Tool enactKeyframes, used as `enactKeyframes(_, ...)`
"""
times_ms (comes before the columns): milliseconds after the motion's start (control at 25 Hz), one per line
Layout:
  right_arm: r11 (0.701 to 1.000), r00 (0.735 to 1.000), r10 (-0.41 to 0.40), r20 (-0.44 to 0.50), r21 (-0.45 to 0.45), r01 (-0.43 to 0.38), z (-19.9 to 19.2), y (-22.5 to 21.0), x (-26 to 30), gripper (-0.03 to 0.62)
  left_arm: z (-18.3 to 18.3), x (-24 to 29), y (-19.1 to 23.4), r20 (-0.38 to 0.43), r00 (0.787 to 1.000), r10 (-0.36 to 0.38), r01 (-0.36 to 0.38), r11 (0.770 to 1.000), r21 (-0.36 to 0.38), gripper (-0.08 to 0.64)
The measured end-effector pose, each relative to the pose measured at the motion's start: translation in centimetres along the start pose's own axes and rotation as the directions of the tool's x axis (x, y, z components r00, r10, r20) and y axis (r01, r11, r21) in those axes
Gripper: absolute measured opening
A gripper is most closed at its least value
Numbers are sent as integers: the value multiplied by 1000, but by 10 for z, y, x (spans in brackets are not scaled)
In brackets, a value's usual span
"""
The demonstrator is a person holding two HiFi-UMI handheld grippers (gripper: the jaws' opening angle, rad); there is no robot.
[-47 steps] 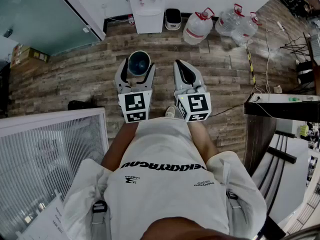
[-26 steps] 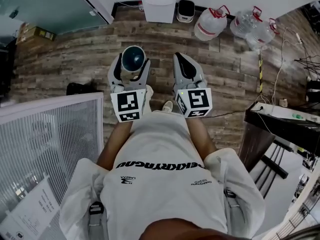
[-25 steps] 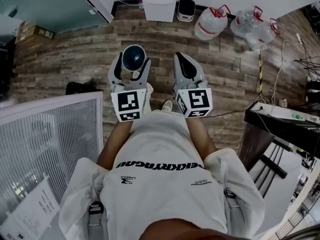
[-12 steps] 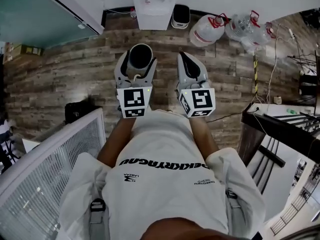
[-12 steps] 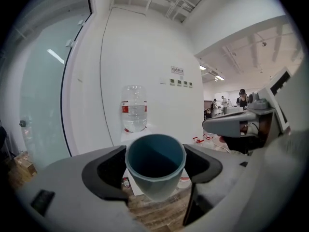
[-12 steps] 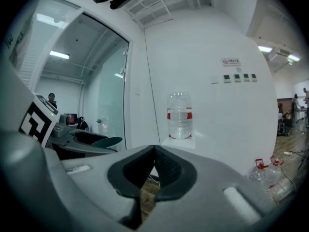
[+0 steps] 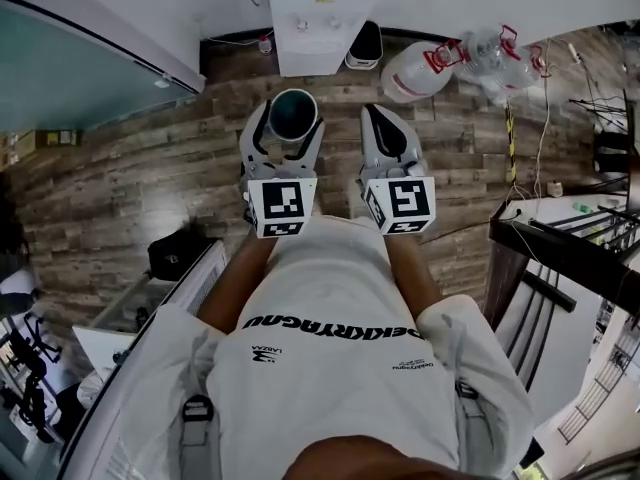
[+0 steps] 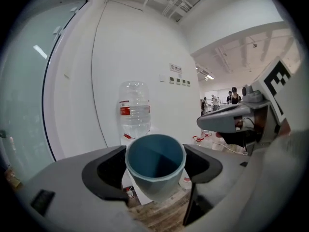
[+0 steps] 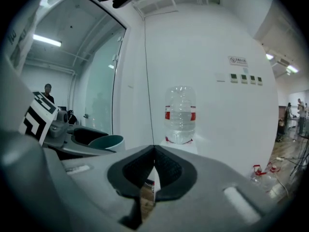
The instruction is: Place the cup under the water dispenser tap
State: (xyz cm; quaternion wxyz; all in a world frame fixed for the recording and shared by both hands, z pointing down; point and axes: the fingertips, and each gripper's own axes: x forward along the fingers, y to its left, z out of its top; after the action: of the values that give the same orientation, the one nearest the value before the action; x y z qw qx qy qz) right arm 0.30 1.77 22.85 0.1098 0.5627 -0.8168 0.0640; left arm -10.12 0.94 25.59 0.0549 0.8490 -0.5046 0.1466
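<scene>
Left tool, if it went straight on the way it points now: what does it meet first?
Most likely the water dispenser: in the left gripper view its bottle and white body sit dead ahead, behind the held cup. Only bare floor lies between; depth is hard to judge.

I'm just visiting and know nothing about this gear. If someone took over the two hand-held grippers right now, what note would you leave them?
Left gripper: shut on the blue cup, which is upright with its mouth up.
Right gripper: shut, nothing in it.
Water dispenser: straight ahead across the wooden floor, not reached; its tap is too small to make out.
Done: cup picked up.
Left: walk up, set the cup under the tap, let go.
</scene>
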Motion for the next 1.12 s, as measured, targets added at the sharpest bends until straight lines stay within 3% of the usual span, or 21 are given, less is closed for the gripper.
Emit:
enactKeyframes(480, 999, 999, -20, -43, -39, 18, -3, 4, 58, 0, -20, 38, 44, -36, 999, -15, 14, 1000, -15, 354)
enactKeyframes(1120, 999, 996, 5, -87, 52, -1, -59, -57, 124, 0, -45, 139, 49, -83, 995, 50, -54, 997, -47, 355)
